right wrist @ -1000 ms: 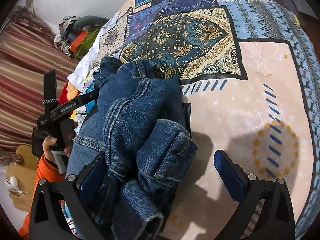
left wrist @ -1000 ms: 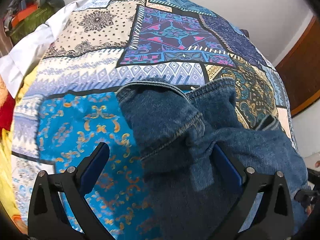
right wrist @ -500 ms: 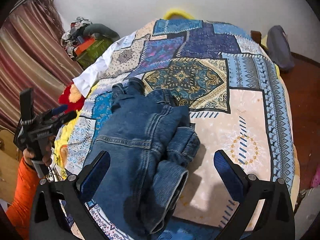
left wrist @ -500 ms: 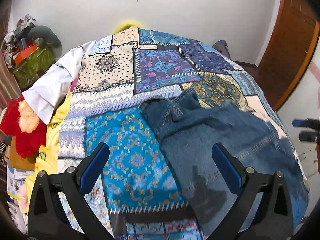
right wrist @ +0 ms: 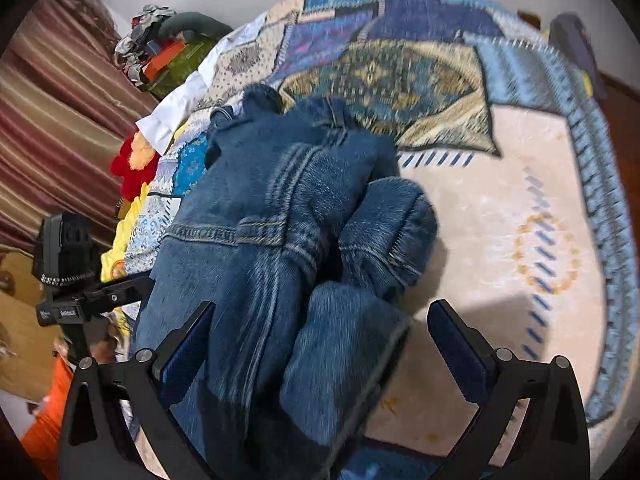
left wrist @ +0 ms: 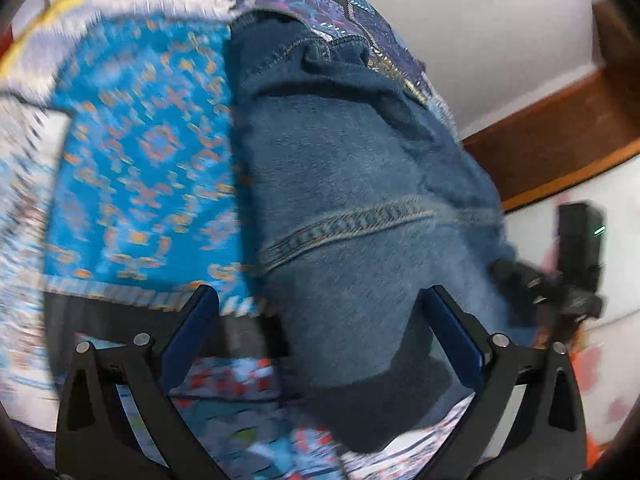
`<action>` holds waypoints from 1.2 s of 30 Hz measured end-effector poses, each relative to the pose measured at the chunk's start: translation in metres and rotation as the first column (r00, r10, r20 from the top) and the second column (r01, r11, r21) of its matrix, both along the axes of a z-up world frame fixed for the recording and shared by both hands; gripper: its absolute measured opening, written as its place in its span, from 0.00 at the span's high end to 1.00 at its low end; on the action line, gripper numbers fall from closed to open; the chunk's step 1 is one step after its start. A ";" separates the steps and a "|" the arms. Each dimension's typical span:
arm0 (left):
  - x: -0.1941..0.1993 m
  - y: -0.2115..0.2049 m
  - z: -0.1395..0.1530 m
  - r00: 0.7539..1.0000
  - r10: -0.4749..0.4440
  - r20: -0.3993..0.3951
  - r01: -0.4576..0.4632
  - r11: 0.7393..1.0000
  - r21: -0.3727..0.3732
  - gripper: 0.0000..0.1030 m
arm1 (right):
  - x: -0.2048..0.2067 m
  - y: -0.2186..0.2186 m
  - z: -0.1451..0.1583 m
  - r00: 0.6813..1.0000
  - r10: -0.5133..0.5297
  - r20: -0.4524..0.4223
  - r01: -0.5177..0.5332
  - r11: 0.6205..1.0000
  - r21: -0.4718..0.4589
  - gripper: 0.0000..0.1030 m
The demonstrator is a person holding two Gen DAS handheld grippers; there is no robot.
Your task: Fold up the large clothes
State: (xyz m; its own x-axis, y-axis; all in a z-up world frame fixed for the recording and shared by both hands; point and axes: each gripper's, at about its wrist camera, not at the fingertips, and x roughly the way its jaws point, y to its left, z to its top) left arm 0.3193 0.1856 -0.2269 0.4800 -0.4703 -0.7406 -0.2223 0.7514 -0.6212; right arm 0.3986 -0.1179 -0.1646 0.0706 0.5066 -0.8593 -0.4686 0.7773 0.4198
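Note:
A pair of blue denim jeans (left wrist: 352, 184) lies rumpled on a patchwork bedspread (left wrist: 132, 152). In the right wrist view the jeans (right wrist: 280, 240) are bunched, with a rolled leg end (right wrist: 388, 228) at their right side. My left gripper (left wrist: 320, 316) is open, low over the near end of the jeans, its jaws astride the denim. My right gripper (right wrist: 320, 328) is open, its jaws astride the near folds. Neither holds cloth. The left gripper also shows at the left of the right wrist view (right wrist: 92, 300).
A white cloth (right wrist: 176, 108), red and yellow clothes (right wrist: 132, 168) and a pile of items (right wrist: 160, 48) lie along the bed's left side by a striped curtain (right wrist: 52, 112). A wooden door (left wrist: 560, 132) stands at right. The bedspread's pale patch (right wrist: 500, 240) lies right of the jeans.
Both grippers have dropped back down close to the jeans after pulling away half a second ago. Both stay open. The left wrist view is motion-blurred.

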 end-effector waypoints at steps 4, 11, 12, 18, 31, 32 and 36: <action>0.022 -0.004 -0.017 1.000 -0.023 -0.007 0.023 0.994 -0.107 0.00 | 0.013 0.012 -0.022 0.996 0.019 -0.084 -0.018 1.000 0.021 0.00; 0.054 -0.011 -0.048 0.997 -0.041 -0.060 0.025 0.969 -0.246 0.00 | 0.026 0.023 -0.042 0.988 0.038 -0.151 -0.028 0.997 0.073 0.00; 0.058 -0.011 -0.049 0.997 -0.040 -0.064 0.023 0.967 -0.253 0.00 | 0.026 0.024 -0.042 0.987 0.040 -0.153 -0.029 0.997 0.076 0.00; 0.063 -0.014 -0.046 0.997 -0.034 -0.076 0.015 0.971 -0.237 0.10 | 0.036 0.023 -0.047 0.981 -0.016 -0.196 0.036 0.994 0.102 0.13; 0.030 -0.034 0.069 0.994 -0.070 0.080 0.070 0.998 0.000 0.34 | 0.006 0.031 0.028 0.998 -0.008 -0.065 0.017 0.991 0.131 0.52; 0.027 -0.034 0.081 0.993 -0.070 0.099 0.069 0.998 0.010 0.34 | 0.004 0.031 0.036 0.998 -0.010 -0.055 0.018 0.990 0.141 0.52; 0.013 -0.029 0.138 0.980 -0.073 0.186 0.064 0.997 0.052 0.34 | -0.007 0.038 0.094 0.999 -0.018 0.037 0.011 0.981 0.194 0.52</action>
